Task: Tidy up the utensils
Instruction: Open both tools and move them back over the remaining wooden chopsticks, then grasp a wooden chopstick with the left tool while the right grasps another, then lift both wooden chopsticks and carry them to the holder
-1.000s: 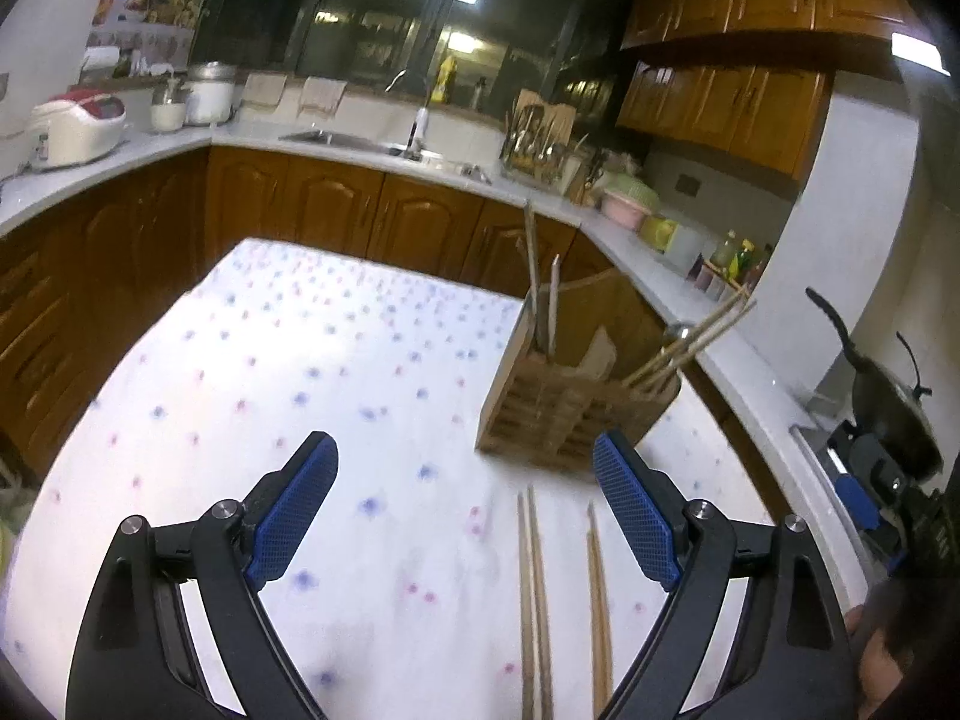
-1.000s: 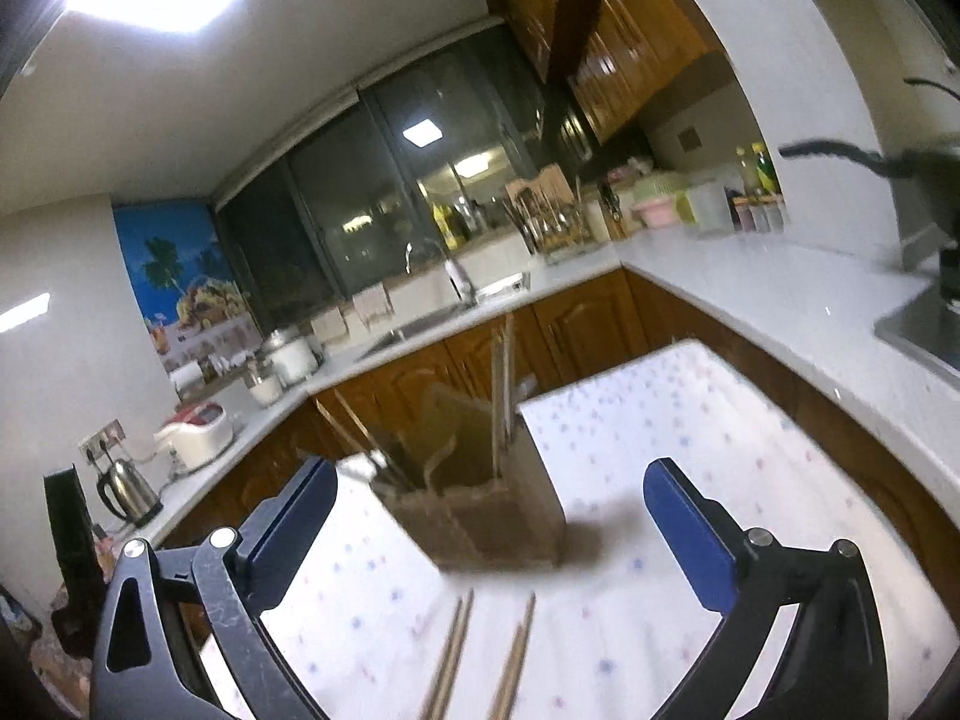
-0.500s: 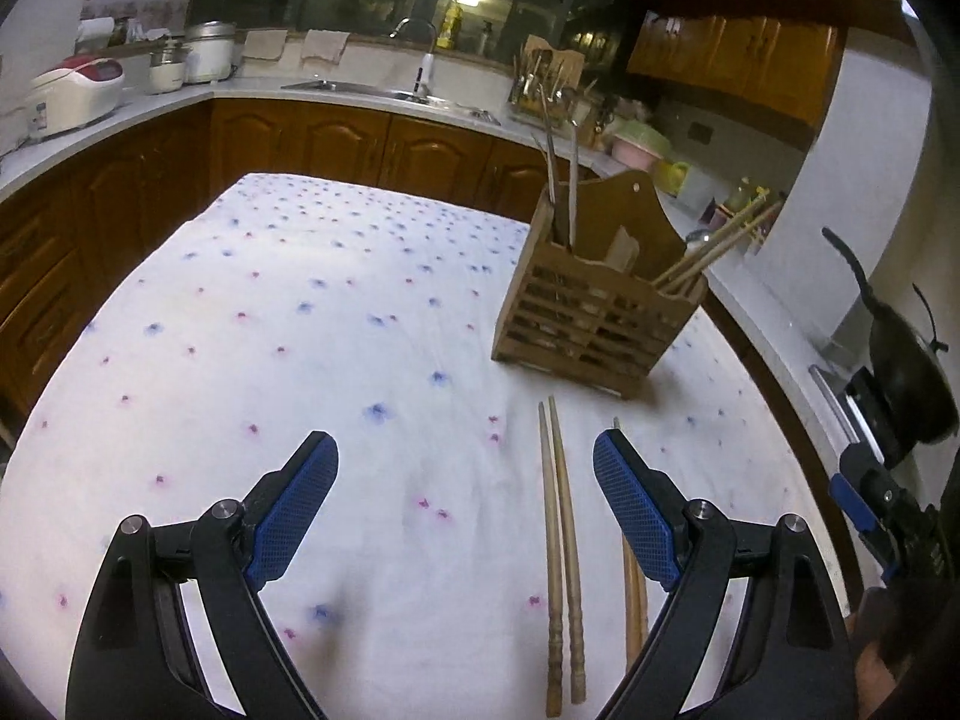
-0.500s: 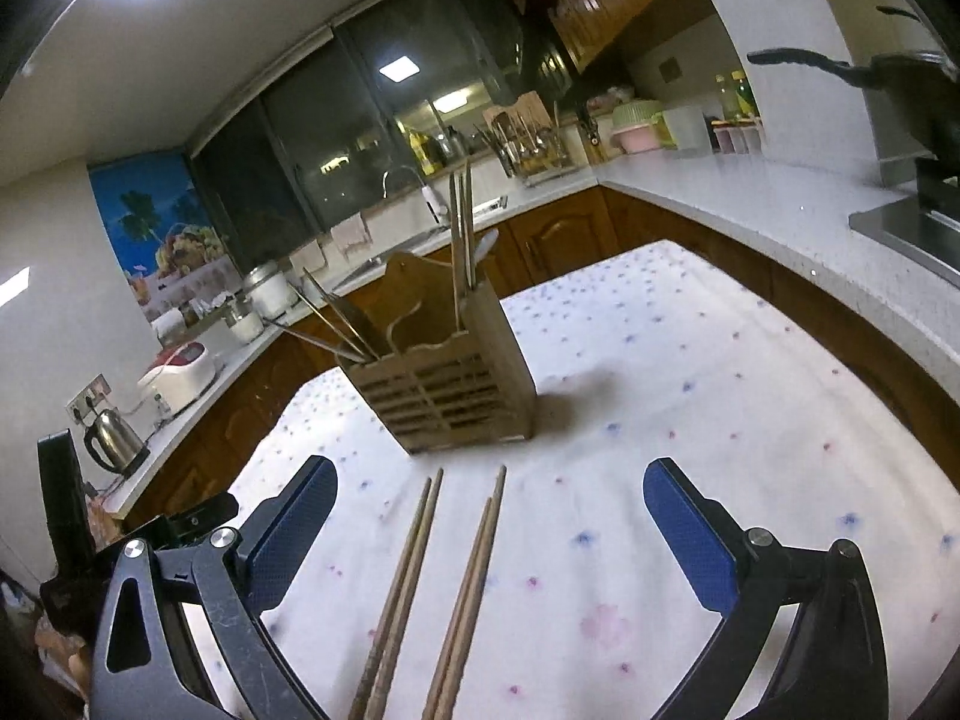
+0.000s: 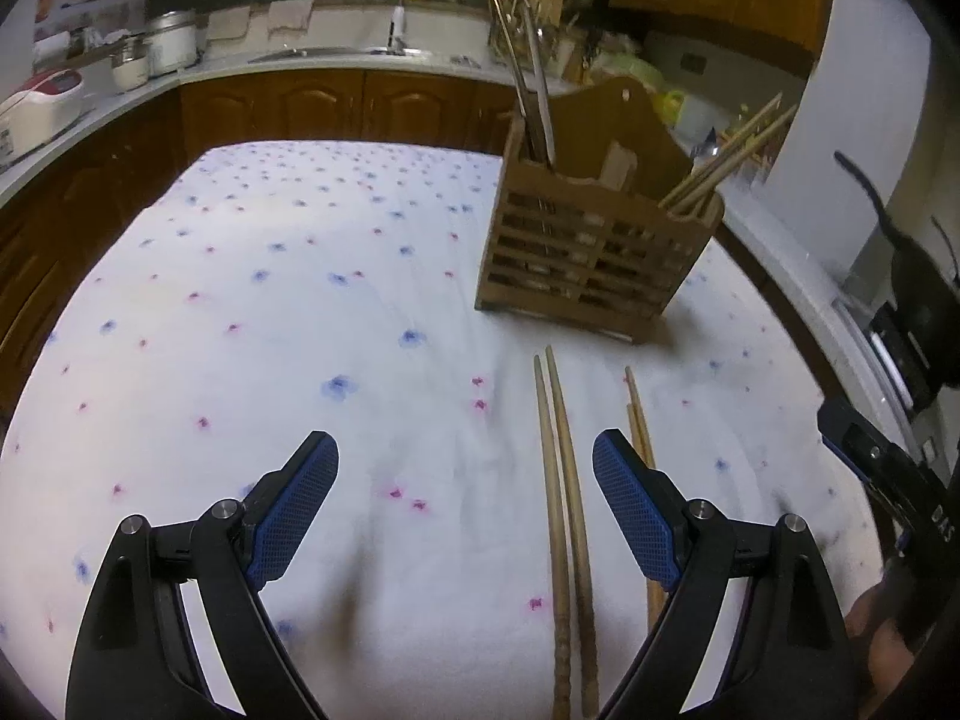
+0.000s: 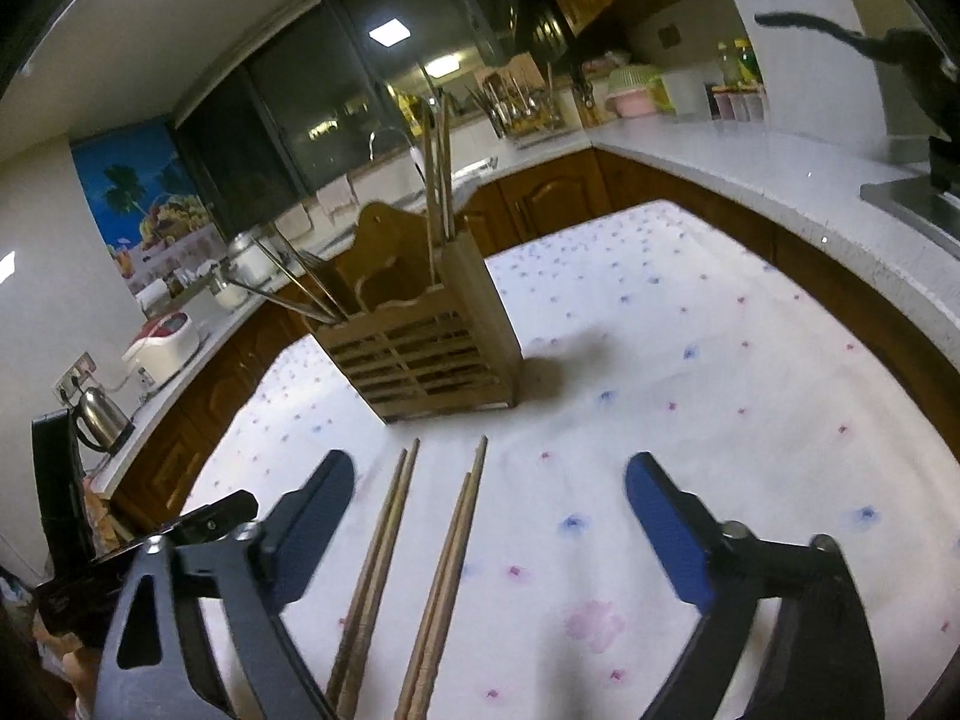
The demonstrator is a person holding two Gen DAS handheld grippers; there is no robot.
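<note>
Right now I hold both grippers low over the table [image 5: 240,312], angled down at the flowered cloth. My left gripper [image 5: 465,507] has its blue pads spread wide with nothing between them but cloth and the left pair of chopsticks [image 5: 564,516], which lies just inside the right pad without touching it. My right gripper [image 6: 489,531] is spread as wide; both loose pairs lie on the cloth in its near-left part, the left pair [image 6: 375,570] close beside the left pad, the right pair [image 6: 447,576] nearer the middle.

All four sticks lie roughly parallel, tips pointing far toward the wooden utensil holder [image 5: 591,258], which stands upright on the cloth just past them.

For writing, I can read only a fragment, "DAS" or similar, on the black device at the right edge of the left view; I cannot make it out surely.

From the left camera the right pair of chopsticks [image 5: 641,426] is half hidden behind the right pad, and the holder's far compartment shows leaning wooden chopsticks [image 5: 726,156]. Only the right camera shows a kettle [image 6: 99,420] on the left counter.
</note>
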